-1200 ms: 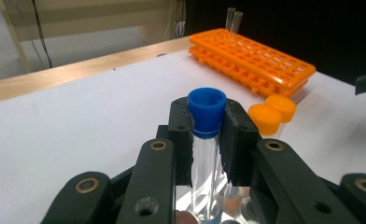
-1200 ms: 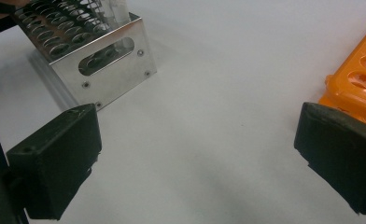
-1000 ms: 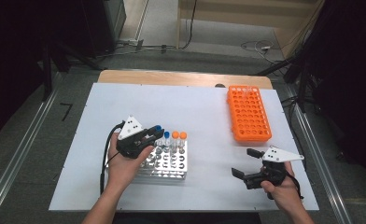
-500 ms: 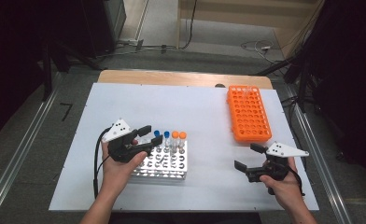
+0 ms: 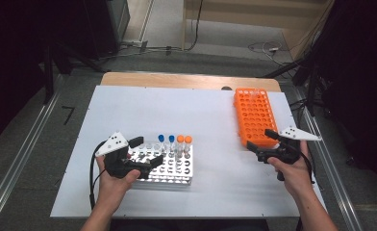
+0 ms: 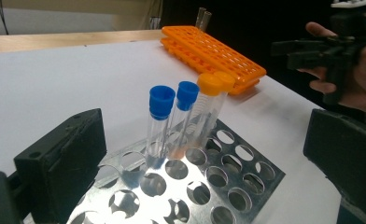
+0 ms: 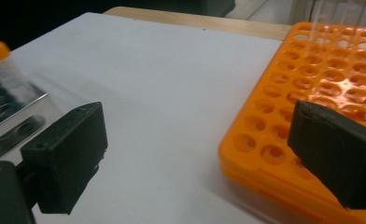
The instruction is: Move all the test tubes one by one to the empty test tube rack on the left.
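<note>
Desk (image 5: pixel 129 106): white top, wooden edge (image 5: pixel 177 79) at far side | Floor (image 5: pixel 167 60): grey carpet, cables (image 5: pixel 143 47) trailing across | Rails (image 5: pixel 18 159): metal, flanking desk left and right | Surround: dark equipment (image 5: pixel 100 24) beyond, wooden panel (image 5: pixel 254 12) at back | Light: even, overhead

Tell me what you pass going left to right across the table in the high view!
Left gripper → shiny metal tube rack → orange plastic tube rack → right gripper.

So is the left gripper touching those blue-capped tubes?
Apart. In the left gripper view, the left gripper has its jaws wide open, with clear gaps either side of the blue-capped tubes.
</note>
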Motion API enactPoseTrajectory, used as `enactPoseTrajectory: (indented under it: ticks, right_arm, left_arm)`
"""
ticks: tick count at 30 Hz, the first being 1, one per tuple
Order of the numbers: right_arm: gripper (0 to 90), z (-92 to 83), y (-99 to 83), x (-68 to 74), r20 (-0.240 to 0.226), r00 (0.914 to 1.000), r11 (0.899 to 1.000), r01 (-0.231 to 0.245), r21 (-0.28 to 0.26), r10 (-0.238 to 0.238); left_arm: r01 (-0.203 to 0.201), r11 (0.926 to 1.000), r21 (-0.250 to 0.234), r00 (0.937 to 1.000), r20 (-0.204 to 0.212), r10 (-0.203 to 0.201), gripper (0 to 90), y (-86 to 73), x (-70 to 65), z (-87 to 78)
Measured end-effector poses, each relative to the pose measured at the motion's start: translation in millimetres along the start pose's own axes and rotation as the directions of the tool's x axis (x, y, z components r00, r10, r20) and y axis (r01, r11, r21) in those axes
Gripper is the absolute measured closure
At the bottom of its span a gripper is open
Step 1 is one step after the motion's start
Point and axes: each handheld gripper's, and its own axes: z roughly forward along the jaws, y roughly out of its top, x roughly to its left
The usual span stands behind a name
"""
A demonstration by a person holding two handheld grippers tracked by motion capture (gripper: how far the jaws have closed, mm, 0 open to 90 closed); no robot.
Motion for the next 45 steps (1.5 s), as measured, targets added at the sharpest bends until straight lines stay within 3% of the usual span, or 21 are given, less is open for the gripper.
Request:
enactPoseTrajectory:
  ticks: [5, 12, 19, 23, 31, 37, 45]
  right_arm:
    - [4.4, 16.0, 12.5, -16.8, 0.056, 0.9984, 1.000, 0.004, 0.028, -0.005]
    - [5.5, 40.1, 27.1, -33.2, 0.087, 0.9962, 0.998, -0.004, 0.064, -0.002]
    - [14.0, 68.0, 38.6, -48.2, 0.135, 0.9908, 0.995, -0.016, 0.101, 0.002]
    - [18.3, 79.8, 46.5, -55.4, 0.157, 0.9875, 0.996, -0.030, 0.089, 0.016]
    - [36.8, 103.2, 53.8, -72.9, 0.212, 0.9747, 0.990, -0.093, 0.102, 0.070]
    - [56.1, 116.7, 60.6, -82.4, 0.249, 0.9632, 0.988, -0.128, 0.091, 0.102]
    - [67.5, 133.9, 65.7, -85.3, 0.273, 0.9596, 0.982, -0.112, 0.153, 0.067]
  left_arm:
    - [0.006, 0.9998, -0.019, 0.9999, -0.014, -0.006, 0.0, 0.2, 3.8, -8.6]
    - [0.022, 0.9993, -0.030, 0.9991, -0.036, -0.023, 0.0, -0.5, 9.4, -15.9]
    - [0.026, 0.9991, -0.034, 0.9990, -0.036, -0.027, 0.0, 0.0, 10.8, -18.2]
    - [0.026, 0.9990, -0.036, 0.9990, -0.035, -0.028, 0.0, 0.6, 10.8, -19.8]
    - [0.031, 0.9985, -0.045, 0.9991, -0.029, -0.032, 0.0, 0.8, 12.7, -23.3]
    - [0.036, 0.9983, -0.046, 0.9989, -0.027, -0.038, 0.0, 0.5, 13.1, -24.0]
    - [0.041, 0.9981, -0.045, 0.9988, -0.025, -0.042, 0.0, 0.2, 13.4, -23.8]
